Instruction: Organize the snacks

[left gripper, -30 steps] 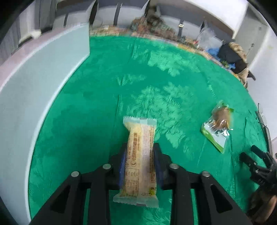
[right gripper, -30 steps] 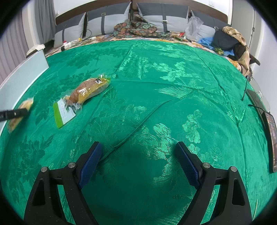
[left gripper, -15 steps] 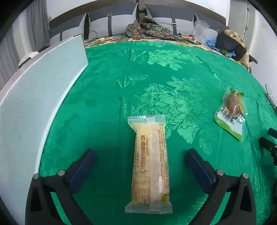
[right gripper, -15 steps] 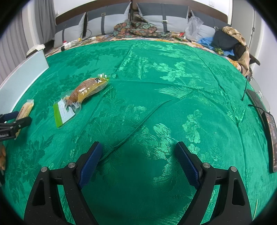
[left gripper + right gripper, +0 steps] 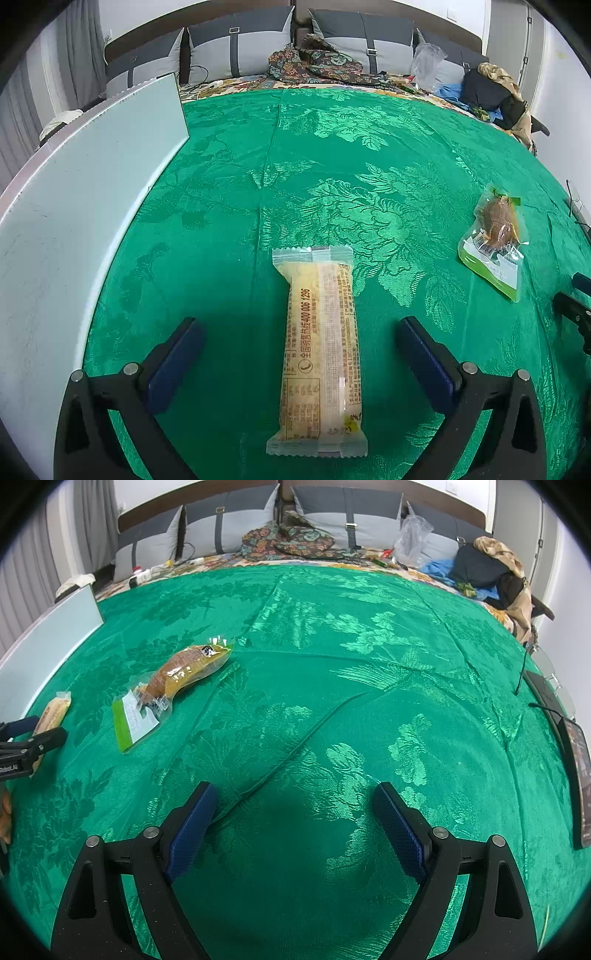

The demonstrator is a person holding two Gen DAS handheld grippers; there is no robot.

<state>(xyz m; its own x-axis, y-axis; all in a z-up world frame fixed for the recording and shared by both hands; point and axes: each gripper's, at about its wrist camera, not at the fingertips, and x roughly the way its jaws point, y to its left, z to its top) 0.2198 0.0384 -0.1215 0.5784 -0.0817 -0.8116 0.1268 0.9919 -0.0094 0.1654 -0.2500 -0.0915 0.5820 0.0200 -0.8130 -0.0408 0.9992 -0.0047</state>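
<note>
A long yellow wrapped snack bar (image 5: 320, 347) lies flat on the green cloth, lengthwise between the fingers of my left gripper (image 5: 300, 326). The jaws stand wide open, with clear gaps on both sides of the bar. In the right wrist view that bar (image 5: 53, 712) shows at the far left beside the left gripper's fingers (image 5: 44, 740). A brown bread snack in a clear and green bag (image 5: 495, 238) lies to the right; in the right wrist view the same bag (image 5: 173, 681) sits left of centre. My right gripper (image 5: 295, 805) hovers open over bare cloth, holding nothing.
A pale grey board (image 5: 74, 192) stands along the left edge of the green cloth (image 5: 332, 155). Cushions, patterned fabric and a pile of clothes (image 5: 491, 572) line the far side. A dark flat device with cables (image 5: 576, 760) lies at the right edge.
My left gripper was shut on the yellow snack bar a second ago; it opened wide and let the bar go onto the cloth. The right gripper has not moved.
</note>
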